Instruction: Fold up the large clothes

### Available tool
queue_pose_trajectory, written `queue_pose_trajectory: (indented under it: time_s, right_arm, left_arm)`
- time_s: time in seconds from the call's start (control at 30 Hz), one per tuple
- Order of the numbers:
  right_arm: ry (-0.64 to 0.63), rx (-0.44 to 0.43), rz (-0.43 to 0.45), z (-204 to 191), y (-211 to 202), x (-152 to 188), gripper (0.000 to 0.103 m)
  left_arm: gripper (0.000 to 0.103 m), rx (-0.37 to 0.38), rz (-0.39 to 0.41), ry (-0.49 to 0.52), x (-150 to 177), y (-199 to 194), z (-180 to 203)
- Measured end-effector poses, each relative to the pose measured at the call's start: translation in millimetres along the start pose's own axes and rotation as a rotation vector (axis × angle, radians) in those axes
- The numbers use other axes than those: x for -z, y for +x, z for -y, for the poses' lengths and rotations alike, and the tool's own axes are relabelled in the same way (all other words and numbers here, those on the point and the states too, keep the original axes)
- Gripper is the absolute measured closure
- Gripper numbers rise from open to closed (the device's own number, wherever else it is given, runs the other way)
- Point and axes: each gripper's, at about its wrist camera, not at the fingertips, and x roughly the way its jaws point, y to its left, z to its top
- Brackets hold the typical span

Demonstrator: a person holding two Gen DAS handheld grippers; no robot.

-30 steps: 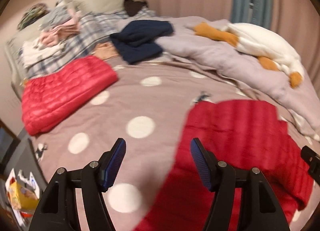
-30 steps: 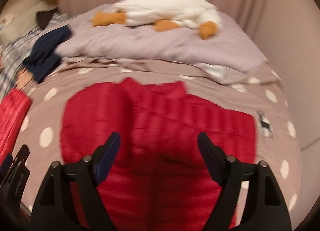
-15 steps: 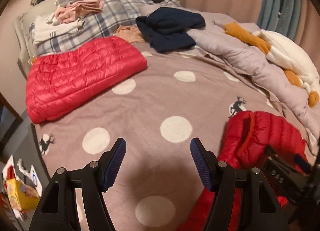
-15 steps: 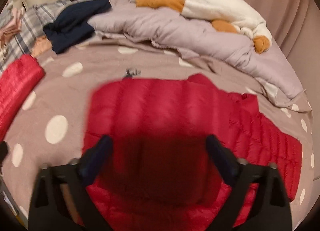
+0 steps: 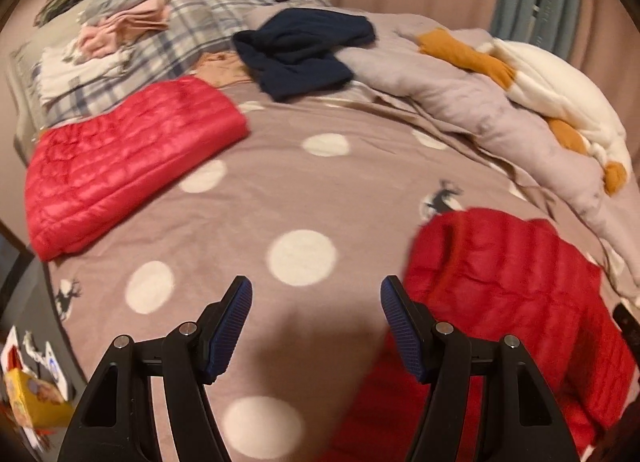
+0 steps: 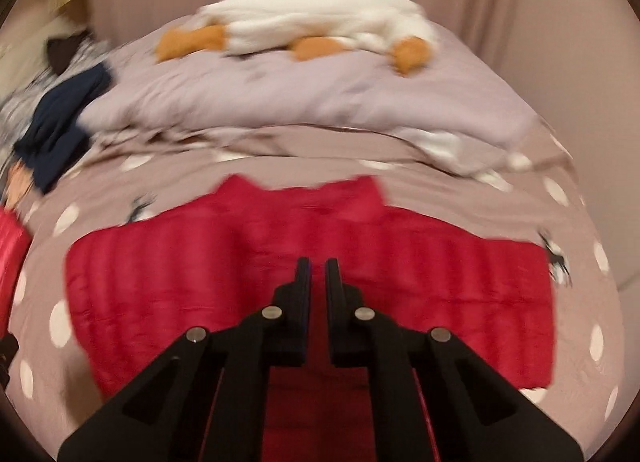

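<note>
Showing in the left view: two red jackets on one dotted blanket point(image 5: 256, 198), a folded jacket point(image 5: 128, 158) far left and a spread jacket point(image 5: 512, 302) near right; one navy garment point(image 5: 304, 50); one plush goose point(image 5: 560, 90). The left gripper point(image 5: 316, 326) hangs over bare blanket, fingers spread, as before.

Right view: the right gripper point(image 6: 316, 274), spread half a second ago, now has its fingers almost together above the spread jacket point(image 6: 160, 286); whether they pinch it, cannot tell.
</note>
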Motion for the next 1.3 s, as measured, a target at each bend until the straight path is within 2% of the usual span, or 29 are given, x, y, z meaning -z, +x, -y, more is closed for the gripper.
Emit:
queue_pose_trajectory:
  time_s: [0.07, 0.17, 0.2, 0.23, 0.27, 0.3, 0.33, 0.43, 0.5, 0.6, 0.67, 0.73, 0.77, 0.8, 0.87, 0.9, 0.93, 1.07, 1.17, 1.3]
  right_arm:
    - [0.056, 0.036, -0.024, 31.0, 3.3, 3.8, 0.090]
    - [0.087, -0.032, -0.074, 51.8, 10.7, 10.3, 0.085]
    - [0.073, -0.054, -0.072, 48.3, 9.5, 12.2, 0.071]
    - [0.048, -0.077, -0.060, 41.6, 6.5, 14.2, 0.050]
    - [0.025, -0.098, -0.044, 33.1, 2.1, 15.4, 0.038]
    - [0.006, -0.120, -0.028, 20.6, -3.7, 16.1, 0.020]
    - [-0.009, -0.146, -0.014, 10.5, -8.0, 16.2, 0.017]
    - [-0.089, -0.257, 0.011, -32.4, -19.0, 13.8, 0.016]
    - [-0.140, -0.292, 0.003, -60.0, -19.3, 12.3, 0.014]
    - [-0.180, -0.387, -0.015, -103.9, -15.7, 14.5, 0.005]
    - [-0.200, -0.435, -0.065, -137.7, -5.3, 23.8, 0.001]
    - [-0.262, -0.414, -0.113, -161.3, 10.5, 35.9, 0.002]
    - [-0.297, -0.369, -0.131, -171.2, 20.2, 40.2, 0.004]
    - [-0.314, -0.285, -0.155, -179.0, 36.7, 47.2, 0.012]
    - [-0.249, -0.275, -0.161, -173.4, 46.3, 48.1, 0.033]
    - [-0.218, -0.279, -0.159, -167.8, 46.8, 44.8, 0.060]
    - [-0.178, -0.278, -0.147, -158.7, 43.4, 38.8, 0.084]
    - [-0.081, -0.287, -0.083, -118.5, 18.7, 13.9, 0.085]
    - [-0.020, -0.276, -0.037, -85.1, 0.5, 3.5, 0.085]
    - [0.056, -0.186, 0.013, -20.1, -16.2, 0.6, 0.073]
  left_arm:
    - [0.037, 0.020, 0.001, 0.029, 3.5, -1.4, 13.3]
    - [0.037, 0.019, 0.004, 0.074, 10.4, -2.3, 30.0]
    - [0.037, 0.021, 0.003, 0.073, 12.3, -2.5, 32.7]
    - [0.037, 0.022, 0.000, 0.070, 13.0, -2.5, 34.1]
    - [0.037, 0.017, 0.001, 0.071, 13.7, -3.3, 34.3]
    - [0.037, 0.008, 0.005, 0.070, 13.6, -4.1, 33.7]
    - [0.037, -0.008, 0.014, 0.063, 12.5, -5.4, 30.7]
    - [0.037, -0.034, 0.027, 0.027, 7.5, -7.6, 13.8]
    - [0.037, -0.058, 0.031, 0.007, 3.1, -6.8, -0.4]
    - [0.037, -0.103, 0.031, -0.025, -4.4, -0.1, -30.7]
    - [0.037, -0.118, 0.025, -0.041, -7.0, 4.6, -46.8]
    - [0.037, -0.130, 0.021, -0.064, -9.1, 10.1, -66.2]
    - [0.037, -0.133, 0.018, -0.069, -9.2, 11.9, -72.0]
    - [0.037, -0.134, 0.015, -0.073, -9.5, 14.0, -77.7]
    - [0.037, -0.139, 0.013, -0.078, -8.6, 16.7, -87.0]
    - [0.037, -0.140, 0.009, -0.083, -8.5, 18.7, -90.9]
    - [0.037, -0.138, 0.005, -0.089, -8.3, 20.0, -92.7]
    - [0.037, -0.101, 0.005, -0.107, -7.9, 16.2, -90.6]
    - [0.037, -0.062, 0.015, -0.088, -7.1, 12.9, -66.8]
    - [0.037, -0.012, -0.008, -0.037, -3.5, 12.0, -26.0]
